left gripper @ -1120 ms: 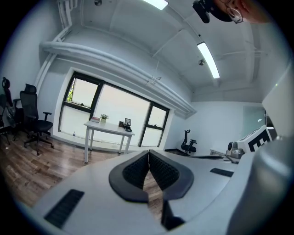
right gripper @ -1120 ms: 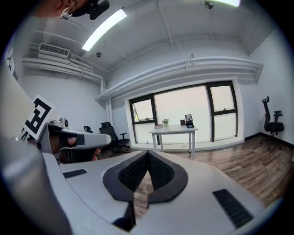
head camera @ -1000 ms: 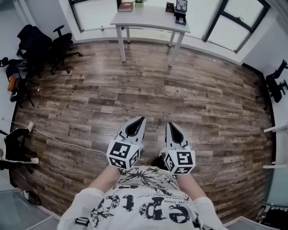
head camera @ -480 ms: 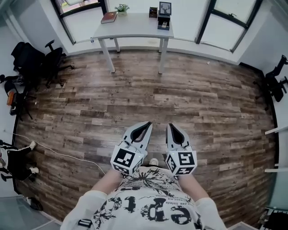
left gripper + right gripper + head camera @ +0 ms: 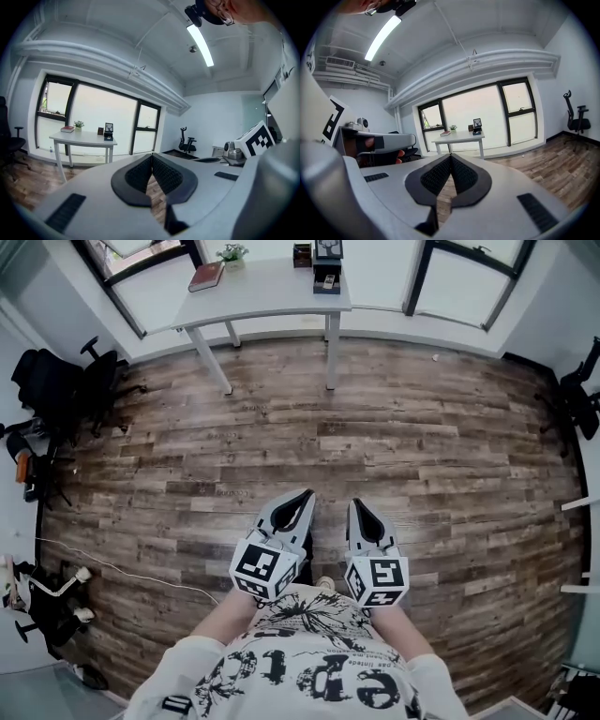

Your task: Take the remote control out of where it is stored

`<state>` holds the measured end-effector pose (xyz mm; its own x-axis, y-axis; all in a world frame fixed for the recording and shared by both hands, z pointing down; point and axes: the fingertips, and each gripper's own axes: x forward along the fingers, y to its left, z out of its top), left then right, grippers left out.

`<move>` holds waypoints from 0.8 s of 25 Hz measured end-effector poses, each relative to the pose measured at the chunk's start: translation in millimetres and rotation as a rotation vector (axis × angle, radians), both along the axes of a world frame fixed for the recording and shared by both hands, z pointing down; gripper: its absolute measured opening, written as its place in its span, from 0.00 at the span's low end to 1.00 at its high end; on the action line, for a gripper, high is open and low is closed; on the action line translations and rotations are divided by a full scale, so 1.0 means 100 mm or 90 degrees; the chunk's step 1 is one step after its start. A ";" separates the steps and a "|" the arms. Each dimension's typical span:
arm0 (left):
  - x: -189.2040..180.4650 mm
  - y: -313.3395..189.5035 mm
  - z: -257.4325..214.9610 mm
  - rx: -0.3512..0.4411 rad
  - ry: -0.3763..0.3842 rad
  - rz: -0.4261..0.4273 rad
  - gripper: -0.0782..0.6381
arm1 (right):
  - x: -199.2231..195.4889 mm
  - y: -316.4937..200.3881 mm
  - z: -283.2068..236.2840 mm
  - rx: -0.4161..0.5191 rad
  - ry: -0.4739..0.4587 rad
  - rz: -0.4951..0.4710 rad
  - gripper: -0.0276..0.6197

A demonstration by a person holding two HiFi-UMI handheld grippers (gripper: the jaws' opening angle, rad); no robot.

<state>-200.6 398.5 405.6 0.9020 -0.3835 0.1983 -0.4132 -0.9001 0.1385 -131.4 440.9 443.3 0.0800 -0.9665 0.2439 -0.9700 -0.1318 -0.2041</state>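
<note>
Left gripper (image 5: 304, 495) and right gripper (image 5: 357, 504) are both held shut, nothing clamped. The remote control is not made out and is presumed stored in the black holder (image 5: 326, 283) on the white table (image 5: 262, 298), far ahead of both tips. Risk: the holder gets knocked over if the jaws are opened late.

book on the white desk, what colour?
Dark red; the book on the desk shows best in the head view.
</note>
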 end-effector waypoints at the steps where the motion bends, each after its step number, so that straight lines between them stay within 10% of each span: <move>1: 0.08 -0.11 0.00 -0.006 0.008 0.011 0.12 | 0.07 -0.11 0.02 -0.003 0.004 0.004 0.05; 20: 0.89 -2.90 -0.18 -0.038 0.040 0.065 0.12 | 0.92 -2.86 -0.21 -0.011 0.046 0.029 0.05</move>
